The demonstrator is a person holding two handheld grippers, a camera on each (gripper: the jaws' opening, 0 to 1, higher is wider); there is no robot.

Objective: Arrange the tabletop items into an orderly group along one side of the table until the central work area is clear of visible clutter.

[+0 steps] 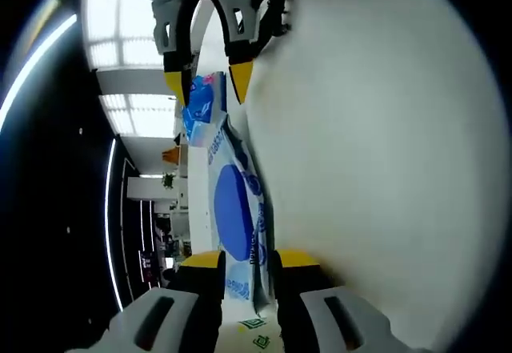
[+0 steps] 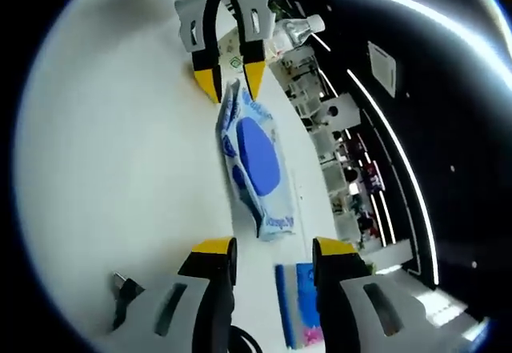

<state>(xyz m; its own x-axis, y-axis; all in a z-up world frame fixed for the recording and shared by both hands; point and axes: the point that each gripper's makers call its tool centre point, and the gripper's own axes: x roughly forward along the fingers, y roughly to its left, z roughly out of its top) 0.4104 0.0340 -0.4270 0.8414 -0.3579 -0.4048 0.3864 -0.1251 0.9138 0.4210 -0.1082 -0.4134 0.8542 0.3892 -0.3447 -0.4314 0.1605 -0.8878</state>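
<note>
The white table (image 1: 384, 129) is the biggest thing here, and it runs right through both views. On it lies a long wet-wipes pack (image 1: 236, 209), white with a big blue oval on top. The two grippers face each other, one at each end of the pack.

In the left gripper view, the left gripper (image 1: 250, 262) has its yellow-tipped jaws close on either side of the near end of the pack, and they seem to pinch it. The right gripper (image 1: 210, 81) shows at the far end of the pack, with its jaws apart. Between those jaws sits a small blue packet (image 1: 200, 106) with a bit of pink on it, touching the far end of the wet-wipes pack.

In the right gripper view, the right gripper (image 2: 274, 258) has its jaws wide apart, and the small blue packet (image 2: 302, 303) lies between them, just past the wet-wipes pack (image 2: 256, 161). A clear bottle (image 2: 298, 30) stands beyond the pack's far end.
</note>
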